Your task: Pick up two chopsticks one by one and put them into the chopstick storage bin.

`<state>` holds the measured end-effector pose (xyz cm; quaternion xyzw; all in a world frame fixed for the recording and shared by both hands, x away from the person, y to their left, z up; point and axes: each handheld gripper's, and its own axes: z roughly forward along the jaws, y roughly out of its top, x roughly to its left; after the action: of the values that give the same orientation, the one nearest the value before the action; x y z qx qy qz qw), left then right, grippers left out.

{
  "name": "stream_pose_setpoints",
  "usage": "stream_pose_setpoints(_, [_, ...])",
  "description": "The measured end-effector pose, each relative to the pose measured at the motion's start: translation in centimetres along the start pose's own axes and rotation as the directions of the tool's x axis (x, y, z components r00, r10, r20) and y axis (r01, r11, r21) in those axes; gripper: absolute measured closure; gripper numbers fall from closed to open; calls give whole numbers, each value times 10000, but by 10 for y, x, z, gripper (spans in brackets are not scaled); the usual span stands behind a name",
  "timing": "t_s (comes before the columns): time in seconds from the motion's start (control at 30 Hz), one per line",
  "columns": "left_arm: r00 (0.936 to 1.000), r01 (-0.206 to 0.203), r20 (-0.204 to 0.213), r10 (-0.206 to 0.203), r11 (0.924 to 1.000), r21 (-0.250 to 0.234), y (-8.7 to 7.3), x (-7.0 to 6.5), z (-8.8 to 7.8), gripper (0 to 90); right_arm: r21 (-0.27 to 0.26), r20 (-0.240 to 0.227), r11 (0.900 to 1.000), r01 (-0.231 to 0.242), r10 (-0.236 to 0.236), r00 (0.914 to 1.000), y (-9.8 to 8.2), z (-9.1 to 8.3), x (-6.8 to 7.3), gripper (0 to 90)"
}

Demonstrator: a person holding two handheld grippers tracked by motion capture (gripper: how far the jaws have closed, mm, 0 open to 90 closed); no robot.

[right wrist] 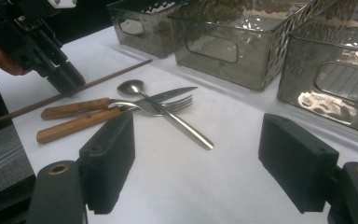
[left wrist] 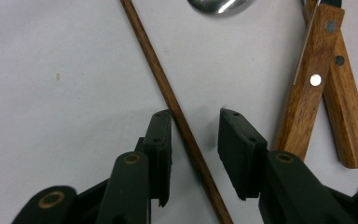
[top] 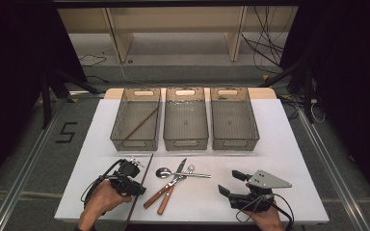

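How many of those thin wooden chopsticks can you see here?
2. One chopstick lies slantwise inside the left bin. The other chopstick lies on the table between the left gripper's jaws.

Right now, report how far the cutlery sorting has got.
Done: one chopstick lies in the left bin.
In hand: the left gripper straddles the second chopstick on the table, one pad against it, the other off; not yet clamped.
Left: the spoon, fork and knife lie crossed on the table. The right gripper waits open.
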<state>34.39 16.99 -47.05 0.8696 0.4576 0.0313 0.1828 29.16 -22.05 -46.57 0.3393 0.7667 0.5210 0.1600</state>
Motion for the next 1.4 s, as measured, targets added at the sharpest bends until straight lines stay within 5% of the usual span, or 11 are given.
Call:
stream_pose_setpoints(0.67, [9979, -211, -616, 213, 9998, 53, 0, -2, 0, 800, 86, -14, 9999, 129, -129, 9999, 0, 1, 1, 278])
stream_pose_setpoints(1.2, [9972, 3, -741, 17, 9996, 271, 4, -2, 2, 817, 133, -16, 9998, 168, -168, 9999, -1, 2, 2, 278])
stream_pose_setpoints(1.4, [9953, -238, -924, 276, 9989, 413, 5, -5, 2, 813, 142, -4, 9997, 182, -182, 9998, 0, 2, 2, 278])
